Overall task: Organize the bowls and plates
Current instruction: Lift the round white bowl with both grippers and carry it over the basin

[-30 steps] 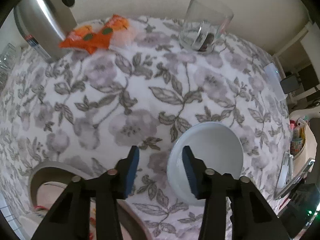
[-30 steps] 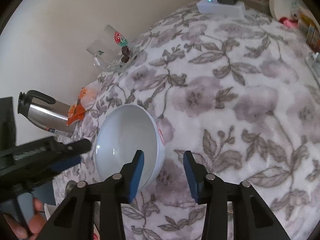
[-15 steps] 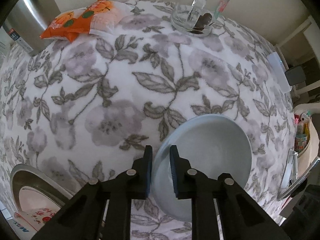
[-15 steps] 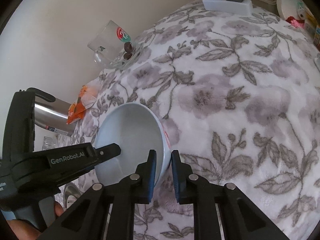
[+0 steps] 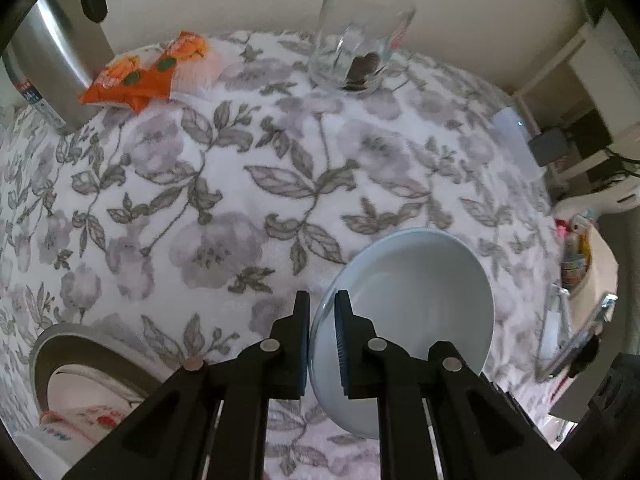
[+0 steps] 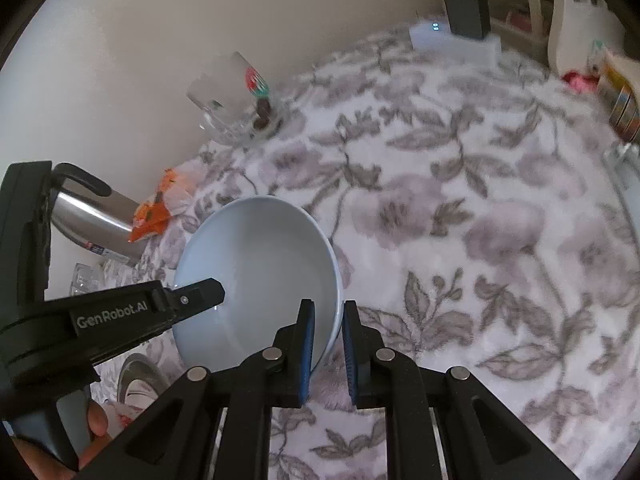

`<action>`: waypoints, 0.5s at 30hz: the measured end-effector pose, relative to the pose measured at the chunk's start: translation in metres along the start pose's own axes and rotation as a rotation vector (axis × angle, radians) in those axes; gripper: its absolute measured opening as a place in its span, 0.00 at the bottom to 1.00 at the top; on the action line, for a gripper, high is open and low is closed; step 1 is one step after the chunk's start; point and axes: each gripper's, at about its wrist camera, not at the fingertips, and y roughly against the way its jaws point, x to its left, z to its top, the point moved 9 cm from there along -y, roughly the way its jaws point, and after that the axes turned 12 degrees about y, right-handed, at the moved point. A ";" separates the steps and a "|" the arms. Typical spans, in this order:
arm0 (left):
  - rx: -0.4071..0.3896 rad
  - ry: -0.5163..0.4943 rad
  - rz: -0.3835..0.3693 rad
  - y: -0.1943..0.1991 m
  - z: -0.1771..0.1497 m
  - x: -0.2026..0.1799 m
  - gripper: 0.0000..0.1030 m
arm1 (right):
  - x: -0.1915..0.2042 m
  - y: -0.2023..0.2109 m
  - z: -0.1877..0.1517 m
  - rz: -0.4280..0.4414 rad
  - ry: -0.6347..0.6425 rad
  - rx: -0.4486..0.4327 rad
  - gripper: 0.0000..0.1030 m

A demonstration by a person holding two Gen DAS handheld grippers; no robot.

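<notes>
A pale blue bowl is held by its rim from two sides, tilted over the flowered tablecloth. My left gripper is shut on the rim's near left part, one pad inside the bowl and one outside. In the right wrist view the same bowl has my right gripper shut on its near right rim. The left gripper's black finger reaches onto the opposite rim from the left, and a hand holds that tool.
A glass mug with dark pieces inside stands by the far wall. A steel flask and an orange snack packet lie far left. A grey bowl holding a wrapper sits near left. A white box sits far right.
Both grippers went from open around the bowl's rim to shut on it. The bowl has tipped and come up a little off the cloth.
</notes>
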 end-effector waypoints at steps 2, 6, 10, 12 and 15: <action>-0.013 -0.006 -0.020 0.015 -0.002 -0.001 0.12 | 0.005 0.014 0.003 -0.010 0.015 -0.021 0.15; -0.037 -0.007 -0.057 0.041 -0.004 0.004 0.12 | 0.020 0.041 0.008 -0.017 0.038 -0.060 0.15; -0.069 0.000 -0.089 0.073 -0.009 0.011 0.12 | 0.038 0.063 0.007 -0.010 0.054 -0.088 0.15; -0.087 0.002 -0.103 0.087 -0.011 0.017 0.12 | 0.047 0.073 0.005 -0.005 0.059 -0.100 0.15; -0.107 0.009 -0.126 0.105 -0.015 0.027 0.12 | 0.062 0.085 0.001 -0.010 0.085 -0.112 0.15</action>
